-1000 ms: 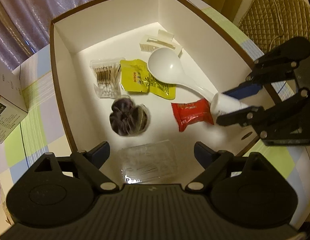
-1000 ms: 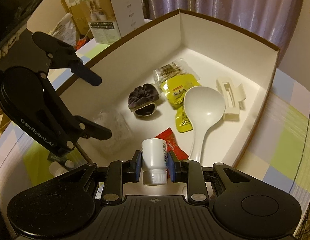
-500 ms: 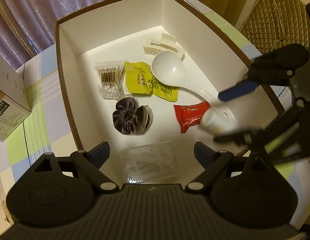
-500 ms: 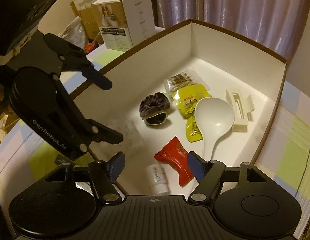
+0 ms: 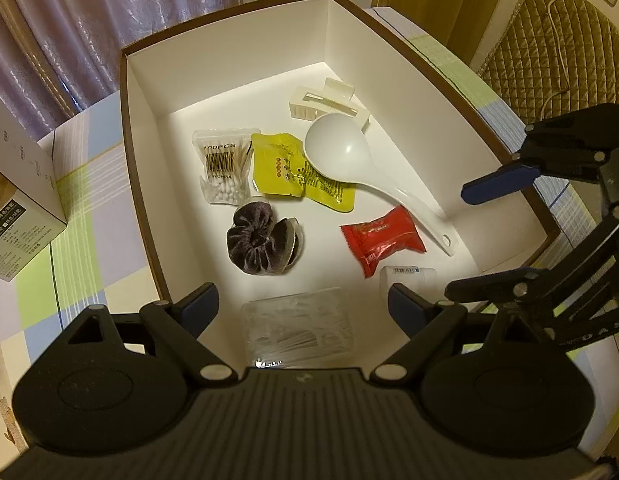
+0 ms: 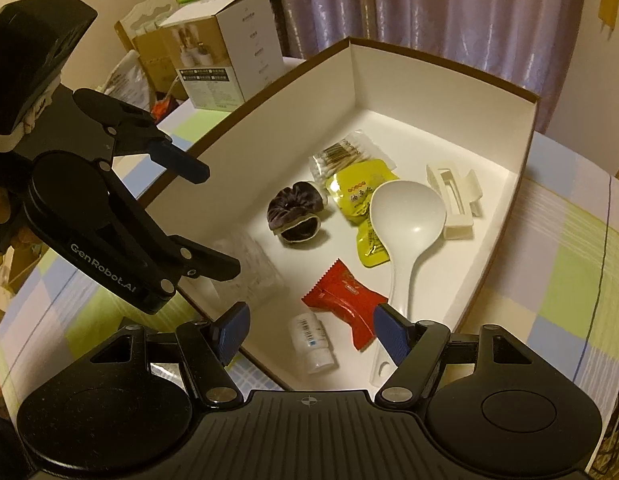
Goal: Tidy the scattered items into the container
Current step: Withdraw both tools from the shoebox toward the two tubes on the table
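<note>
**Both grippers empty over a loaded box — collisions are the main risk**

The container point(image 6: 521, 168), a white-walled box on the checked tablecloth point(image 6: 569, 264), already holds the loose items. Its near wall is the biggest hazard — a gripper dragged across it could shove or tip the box. The right gripper point(image 6: 311, 330) hangs over the near corner, jaws wide, gripping nothing; the left gripper point(image 5: 303, 308) is equally wide and empty. They sit close, so a careless swing could knock them together. The white ladle point(image 6: 405, 220) lies on the yellow sachet point(image 6: 359, 196). The small white bottle point(image 6: 311, 340) lies on its side beside the red packet point(image 6: 341, 300) and may roll if nudged.
</note>
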A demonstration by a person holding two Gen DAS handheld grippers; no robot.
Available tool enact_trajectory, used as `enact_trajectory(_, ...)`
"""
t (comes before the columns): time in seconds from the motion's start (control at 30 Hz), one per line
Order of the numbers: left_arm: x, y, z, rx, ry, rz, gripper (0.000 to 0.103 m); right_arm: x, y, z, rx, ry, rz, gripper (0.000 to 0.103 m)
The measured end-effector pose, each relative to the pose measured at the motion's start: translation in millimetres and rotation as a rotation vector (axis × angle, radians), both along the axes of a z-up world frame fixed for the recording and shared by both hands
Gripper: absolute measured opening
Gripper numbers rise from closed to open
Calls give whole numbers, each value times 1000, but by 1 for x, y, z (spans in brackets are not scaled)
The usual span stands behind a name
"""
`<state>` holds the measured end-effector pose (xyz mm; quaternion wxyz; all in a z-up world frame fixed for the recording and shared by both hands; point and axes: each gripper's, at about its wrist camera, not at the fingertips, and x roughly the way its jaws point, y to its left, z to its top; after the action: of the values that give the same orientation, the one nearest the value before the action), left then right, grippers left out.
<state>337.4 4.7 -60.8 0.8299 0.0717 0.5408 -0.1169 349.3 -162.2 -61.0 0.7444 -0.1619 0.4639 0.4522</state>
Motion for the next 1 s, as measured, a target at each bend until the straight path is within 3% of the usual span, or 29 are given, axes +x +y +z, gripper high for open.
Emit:
enact_trajectory(0.63, -17, -6, 23, 5, -53, 26, 94, -20, -16, 19, 42, 2, -84, 75)
enact_trajectory(0.7, -21, -6, 26, 15, -63, 27, 95, -23, -18, 22, 43, 2, -96, 86)
enact_trajectory(0.73, -23, -7, 28, 20, -69, 29, 96, -26, -20, 24, 47, -10, -105, 103)
enact_trajectory(1.0, -40, -7, 43, 69, -115, 33, 98, -47, -26, 36, 66, -48, -135, 103)
